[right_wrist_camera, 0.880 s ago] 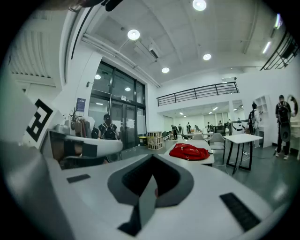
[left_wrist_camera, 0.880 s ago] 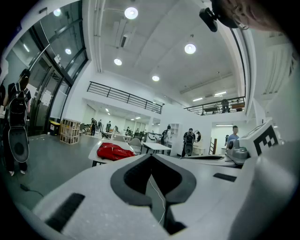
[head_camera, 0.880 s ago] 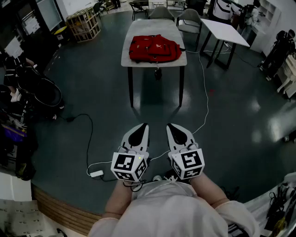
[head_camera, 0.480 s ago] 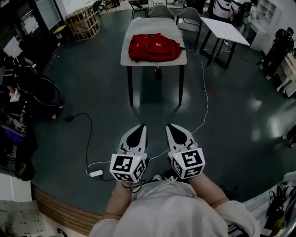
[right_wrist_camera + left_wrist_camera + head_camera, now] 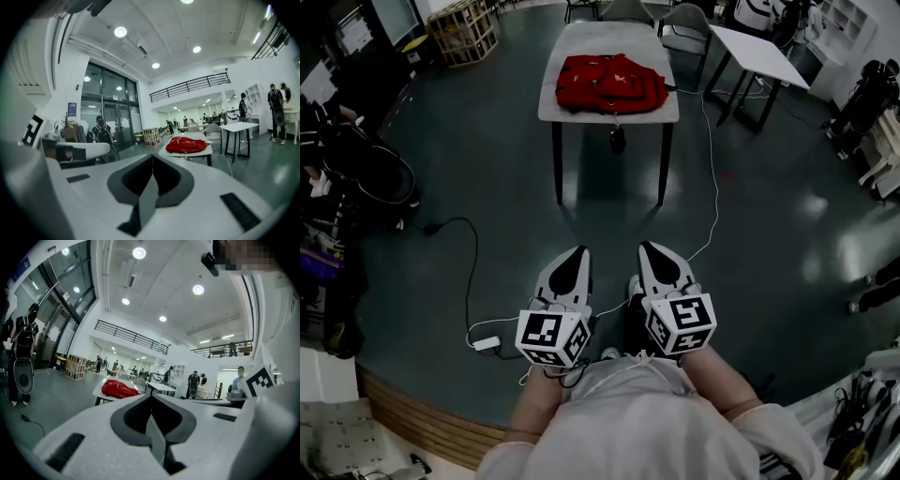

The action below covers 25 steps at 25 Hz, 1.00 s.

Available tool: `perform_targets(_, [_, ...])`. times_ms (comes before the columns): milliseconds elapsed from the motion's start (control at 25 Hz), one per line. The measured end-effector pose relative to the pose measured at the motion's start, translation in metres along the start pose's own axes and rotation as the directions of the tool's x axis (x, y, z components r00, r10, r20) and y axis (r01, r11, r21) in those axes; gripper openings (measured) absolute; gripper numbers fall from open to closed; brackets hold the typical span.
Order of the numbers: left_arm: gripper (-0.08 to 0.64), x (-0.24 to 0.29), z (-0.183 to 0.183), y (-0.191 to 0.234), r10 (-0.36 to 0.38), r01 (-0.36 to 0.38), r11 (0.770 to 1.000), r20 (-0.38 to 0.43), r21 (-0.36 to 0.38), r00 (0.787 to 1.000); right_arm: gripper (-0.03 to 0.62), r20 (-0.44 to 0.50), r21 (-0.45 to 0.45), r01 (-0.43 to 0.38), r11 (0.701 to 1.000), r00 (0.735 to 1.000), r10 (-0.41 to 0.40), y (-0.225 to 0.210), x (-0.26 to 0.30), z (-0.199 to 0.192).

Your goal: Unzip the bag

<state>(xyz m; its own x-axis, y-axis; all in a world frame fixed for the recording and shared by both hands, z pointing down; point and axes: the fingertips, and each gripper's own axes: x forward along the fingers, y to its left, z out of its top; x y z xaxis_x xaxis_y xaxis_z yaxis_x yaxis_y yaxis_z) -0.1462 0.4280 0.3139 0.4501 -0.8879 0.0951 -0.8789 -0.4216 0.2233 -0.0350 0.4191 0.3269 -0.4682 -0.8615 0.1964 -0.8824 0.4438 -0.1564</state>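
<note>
**Head view:** the left gripper and right gripper were held low and side by side, just in front of the person's torso. Both pointed fwd over the dark floor. The red bag lay flat on the grey counter, approx. straight ahead and well apart from both grippers. A small dark item hung below the counter's near edge (too small to tell what it was). A white cable ran over the floor from the counter's right side toward the person. A white table stood right of the counter, and a wooden crate stood far off to the left.

**Left gripper view:** the jaws were together, meeting along a thin seam. The bag showed in the distance on the counter, a bit left of that seam, w/ the crate further left.

**Right gripper view:** the jaws here were likewise pressed together. The bag sat on the counter, ahead and slightly right of the tips. The white table was further right, and people stood in the bkgd.
</note>
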Motion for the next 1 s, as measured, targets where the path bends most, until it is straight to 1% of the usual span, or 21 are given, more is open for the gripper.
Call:
perform_targets(160, [0.018, 0.036, 0.001, 0.015, 0.043, -0.043, 0.999, 0.001, 0.017, 0.999, 0.028, 0.010, -0.013, -0.019, 1.000, 1.000, 0.019, -0.028, 0.033, 0.003])
perform_targets(280, [0.018, 0.076, 0.010, 0.031, 0.088, -0.089, 0.993, 0.017, 0.073, 0.996, 0.028, -0.003, -0.007, -0.041, 0.999, 0.999, 0.041, -0.054, 0.066, 0.004])
perform_targets(320, [0.018, 0.092, 0.013, 0.035, 0.095, -0.097, 0.992, 0.021, 0.081, 0.995, 0.028, -0.010, -0.011, -0.044, 0.999, 0.999, 0.043, -0.065, 0.078, 0.006])
perform_targets(480, [0.018, 0.161, 0.018, 0.051, 0.093, -0.094, 0.994, 0.020, 0.059, 0.995, 0.028, -0.038, -0.038, -0.067, 0.997, 0.997, 0.065, -0.107, 0.131, 0.015])
perform_targets(680, [0.018, 0.243, 0.017, 0.065, 0.103, -0.102, 0.994, -0.014, 0.048, 0.995, 0.028, -0.078, -0.058, -0.120, 0.991, 0.990, 0.116, -0.158, 0.195, 0.032])
perform_targets(880, [0.018, 0.303, 0.020, 0.075, 0.123, -0.122, 0.992, -0.033, 0.037, 0.992, 0.028, -0.098, -0.076, -0.153, 0.985, 0.984, 0.145, -0.199, 0.241, 0.049])
perform_targets(1000, [0.018, 0.328, 0.015, 0.081, 0.127, -0.125, 0.991, -0.064, 0.037, 0.990, 0.028, -0.129, -0.047, -0.158, 0.986, 0.980, 0.151, -0.218, 0.266, 0.046])
